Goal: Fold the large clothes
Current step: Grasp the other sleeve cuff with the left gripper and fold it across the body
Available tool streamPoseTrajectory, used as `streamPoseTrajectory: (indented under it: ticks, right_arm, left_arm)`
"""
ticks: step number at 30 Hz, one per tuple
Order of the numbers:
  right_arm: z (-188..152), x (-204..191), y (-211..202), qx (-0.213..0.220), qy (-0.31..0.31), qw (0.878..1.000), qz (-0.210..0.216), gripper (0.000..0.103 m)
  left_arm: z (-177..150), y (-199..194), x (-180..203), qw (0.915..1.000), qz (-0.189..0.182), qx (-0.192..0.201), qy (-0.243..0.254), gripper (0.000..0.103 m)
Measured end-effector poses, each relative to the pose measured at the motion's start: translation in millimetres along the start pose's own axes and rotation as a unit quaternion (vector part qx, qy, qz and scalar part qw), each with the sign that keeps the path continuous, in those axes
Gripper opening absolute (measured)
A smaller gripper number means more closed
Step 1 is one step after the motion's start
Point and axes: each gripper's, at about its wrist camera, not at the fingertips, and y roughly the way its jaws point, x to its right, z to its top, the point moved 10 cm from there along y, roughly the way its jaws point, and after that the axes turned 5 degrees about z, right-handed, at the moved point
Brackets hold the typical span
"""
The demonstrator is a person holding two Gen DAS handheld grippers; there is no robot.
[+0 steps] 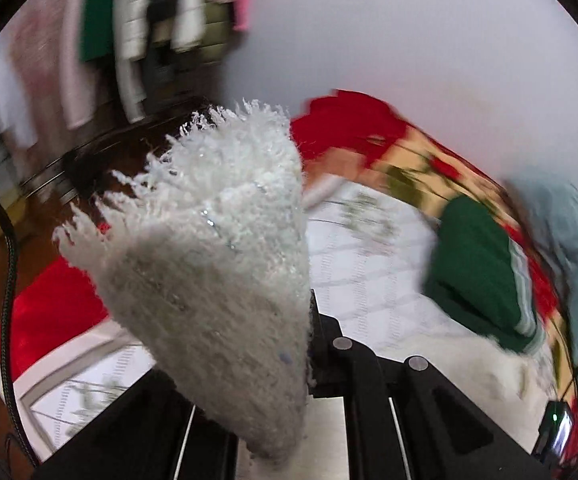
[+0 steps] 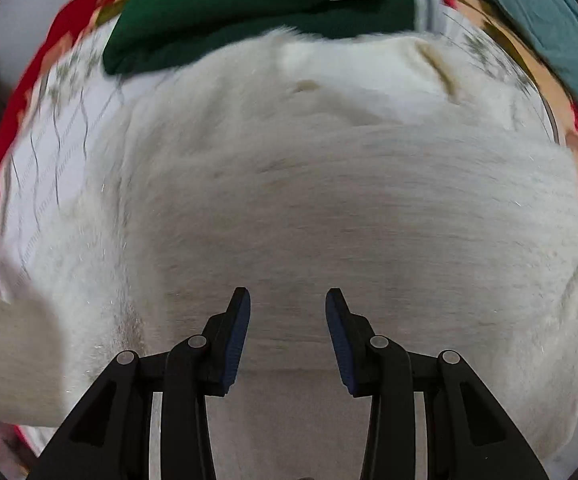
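Mid-fold, our left gripper (image 1: 309, 344) clamps the fluffy white garment (image 1: 217, 264) aloft, right gripper (image 2: 288, 336) hovering open; flattening remains.

Shaggy white knit sweater (image 1: 217, 240), matt, fringed

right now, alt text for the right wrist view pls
The open right gripper hovers over a fluffy white sweater spread on a patterned bedsheet. A green garment lies at the sweater's far edge, with a grey-blue cloth at top right.
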Motion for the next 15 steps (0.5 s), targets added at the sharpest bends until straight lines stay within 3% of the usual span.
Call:
streamPoseTrajectory:
  ticks: [4,7,12,15]
  right_arm:
    - [3.2,57.1,-23.8,0.009,0.04,0.999,0.022,0.042]
    - [2.2,123.1,-42.6,0.018,0.066,0.997,0.019,0.047]
    - [2.2,239.6,-66.2,0.024,0.1,0.995,-0.016,0.048]
    - [-5.3,303.0,-69.3,0.015,0.129,0.991,-0.029,0.048]
  left_arm:
    - [-27.7,-19.5,102.3,0.996,-0.06,-0.016,0.065,0.005]
    - [-65.3,-32.0,190.6,0.986,-0.118,-0.05,0.106,0.005]
    - [-137.1,-46.8,316.4,0.9631,-0.192,-0.096,0.163,0.006]
    - [-198.0,-45.3,379.8,0.9365,-0.225,-0.149,0.224,0.007]
